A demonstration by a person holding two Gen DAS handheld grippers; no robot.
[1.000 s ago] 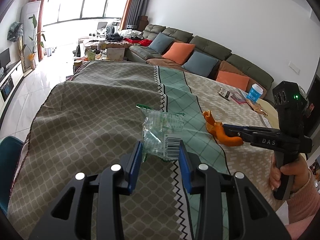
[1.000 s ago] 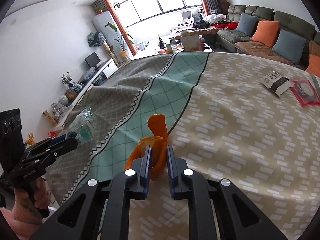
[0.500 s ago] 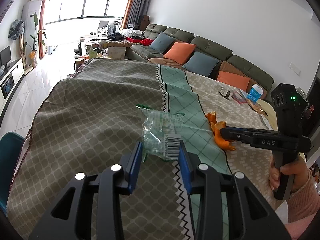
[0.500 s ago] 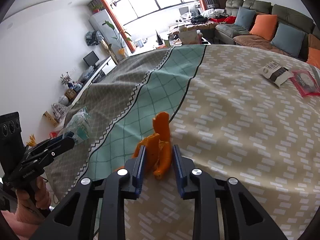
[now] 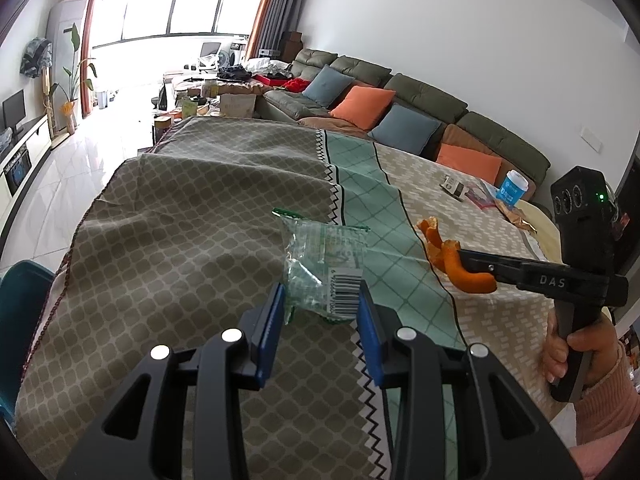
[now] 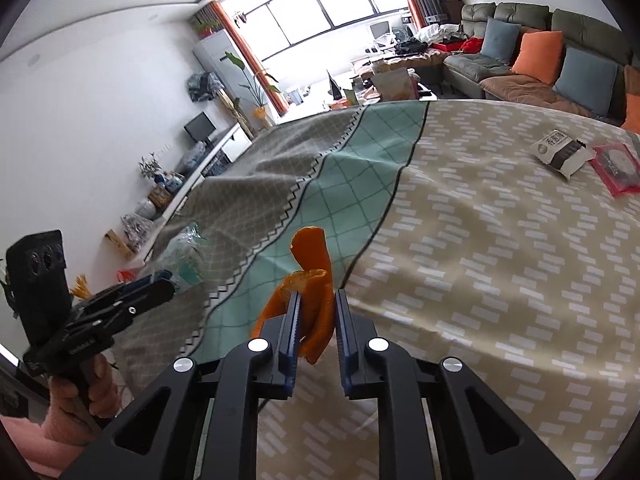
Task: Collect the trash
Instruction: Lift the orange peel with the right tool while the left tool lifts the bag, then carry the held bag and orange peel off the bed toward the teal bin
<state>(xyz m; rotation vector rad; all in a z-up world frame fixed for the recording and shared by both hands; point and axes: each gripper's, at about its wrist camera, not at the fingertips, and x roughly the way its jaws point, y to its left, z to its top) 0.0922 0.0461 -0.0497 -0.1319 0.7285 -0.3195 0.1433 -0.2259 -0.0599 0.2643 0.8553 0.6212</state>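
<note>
- Jaws of the right gripper [image 6: 316,326] were closing on the orange peel [image 6: 310,280], which stood up between them; the peel's curled end drooped just outside the left jaw, and whether both pads pressed it yet I cannot tell.
- Jaws of the left gripper [image 5: 320,312] stood partly apart, with the near edge of the clear plastic wrapper [image 5: 324,268] between their tips; from the left wrist view the pads seemed to touch its sides, so I judge it held, loosely at best.
- Step in hand, as I judge it: picking up two pieces of trash at once, one per gripper, from the cloth-covered surface [image 6: 480,240].
- Next move would call for a firm pinch on the peel before lifting, since it is curved and slippery, and a steady carry of the light, crinkly wrapper to a bin, none of which showed in either view.
- Farther beyond the right jaws lay a dark snack packet [image 6: 562,154] and a red packet [image 6: 616,172], probably more to collect.
- Beyond the surface were a long sofa [image 5: 420,96] with orange and blue cushions, big windows and a potted plant.
</note>
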